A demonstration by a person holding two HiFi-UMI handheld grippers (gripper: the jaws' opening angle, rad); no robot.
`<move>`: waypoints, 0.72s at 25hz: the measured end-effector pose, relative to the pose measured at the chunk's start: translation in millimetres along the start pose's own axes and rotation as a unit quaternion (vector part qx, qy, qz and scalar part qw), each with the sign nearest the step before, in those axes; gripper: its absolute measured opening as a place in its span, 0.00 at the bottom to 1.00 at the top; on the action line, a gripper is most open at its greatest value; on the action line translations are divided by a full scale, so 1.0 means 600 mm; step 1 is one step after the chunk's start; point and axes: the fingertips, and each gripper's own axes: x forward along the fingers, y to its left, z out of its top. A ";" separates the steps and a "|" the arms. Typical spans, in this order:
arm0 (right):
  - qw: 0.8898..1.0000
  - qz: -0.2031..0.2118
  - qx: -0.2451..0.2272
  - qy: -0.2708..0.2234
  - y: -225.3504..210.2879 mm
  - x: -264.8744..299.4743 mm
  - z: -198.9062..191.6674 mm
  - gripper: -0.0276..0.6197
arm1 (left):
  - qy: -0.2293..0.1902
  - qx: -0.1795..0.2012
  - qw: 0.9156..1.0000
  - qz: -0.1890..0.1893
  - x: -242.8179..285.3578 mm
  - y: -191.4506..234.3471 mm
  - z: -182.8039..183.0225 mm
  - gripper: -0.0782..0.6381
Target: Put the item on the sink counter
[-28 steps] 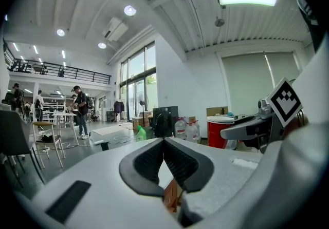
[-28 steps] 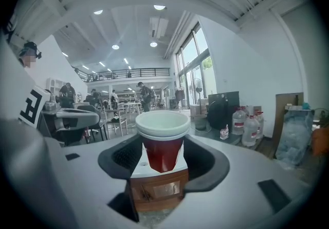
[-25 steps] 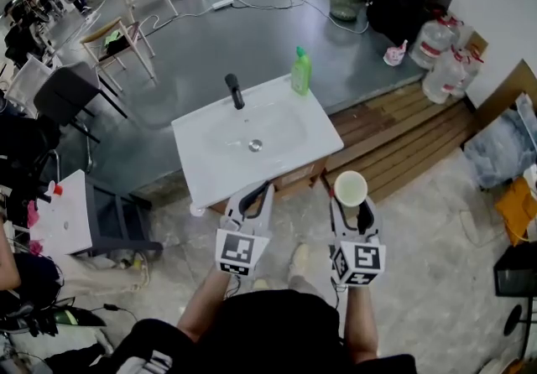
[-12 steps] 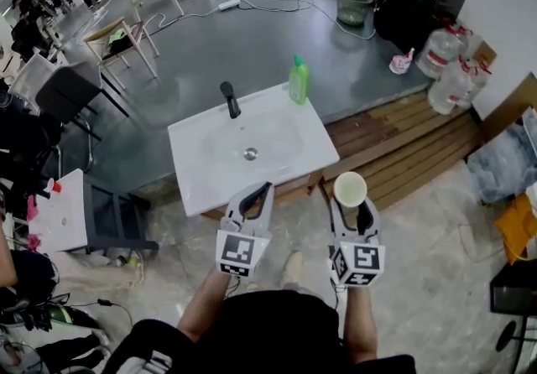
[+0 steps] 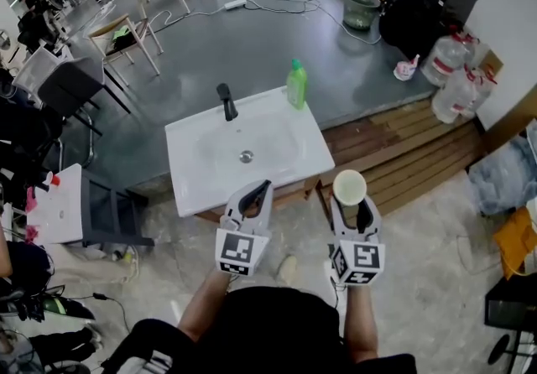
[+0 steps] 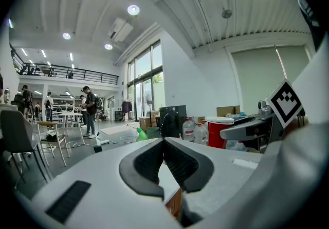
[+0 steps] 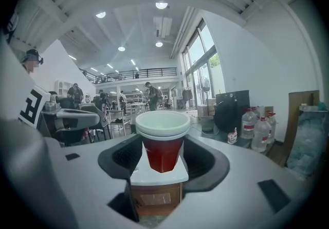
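A red cup with a white rim stands upright between the jaws of my right gripper, which is shut on it. In the right gripper view the cup fills the gap between the dark pads of the right gripper. My left gripper is shut with nothing in it; in its own view the left gripper has its pad tips touching. Just ahead of both grippers is the white sink counter, with a black faucet and a green bottle at its far edge.
A wooden platform lies to the right of the sink. Large water bottles and a black appliance stand at the far right. A white side table and dark chairs are on the left. People stand far off.
The sink counter has drawn slightly nearer and to the left in the head view. Both grippers keep their places, and the cup stays in the right one.
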 end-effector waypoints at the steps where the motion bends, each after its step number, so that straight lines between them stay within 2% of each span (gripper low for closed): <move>1: 1.000 0.003 0.000 -0.002 -0.004 0.002 0.002 0.43 | 0.001 -0.001 1.000 0.002 0.003 -0.003 0.000 0.11; 6: 1.000 0.021 -0.002 -0.019 -0.018 0.019 0.007 0.43 | 0.002 -0.003 1.000 0.013 0.015 -0.006 0.003 0.11; 18: 0.999 0.034 0.000 -0.013 -0.029 0.091 0.014 0.43 | 0.017 -0.015 0.999 0.023 0.066 0.025 -0.008 0.11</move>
